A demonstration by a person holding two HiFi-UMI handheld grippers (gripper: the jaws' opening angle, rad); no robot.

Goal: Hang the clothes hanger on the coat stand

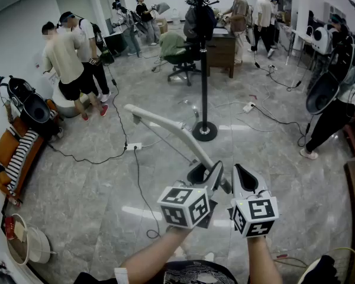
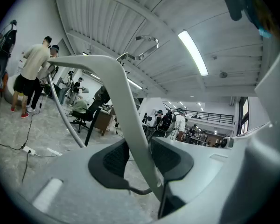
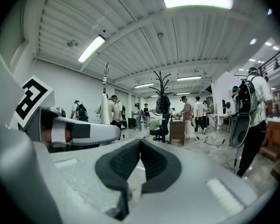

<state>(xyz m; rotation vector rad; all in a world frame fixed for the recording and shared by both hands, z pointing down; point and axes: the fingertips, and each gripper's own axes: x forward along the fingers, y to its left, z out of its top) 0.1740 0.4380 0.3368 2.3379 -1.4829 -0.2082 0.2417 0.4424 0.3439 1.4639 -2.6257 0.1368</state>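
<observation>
The left gripper (image 1: 208,175) is holding the white clothes hanger (image 1: 168,130) in the air.
Its jaws are pressing on the hanger's arm; the right gripper (image 1: 241,173) is closed and empty, and the coat stand (image 1: 203,70) is standing ahead, apart.

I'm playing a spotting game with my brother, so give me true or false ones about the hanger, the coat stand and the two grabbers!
The left gripper holds the white hanger. True.
The hanger already hangs on the coat stand. False: it is in the left gripper, away from the stand.
The right gripper has its fingers wide apart. False: they are together, with nothing between them.
The coat stand is black. True.
</observation>
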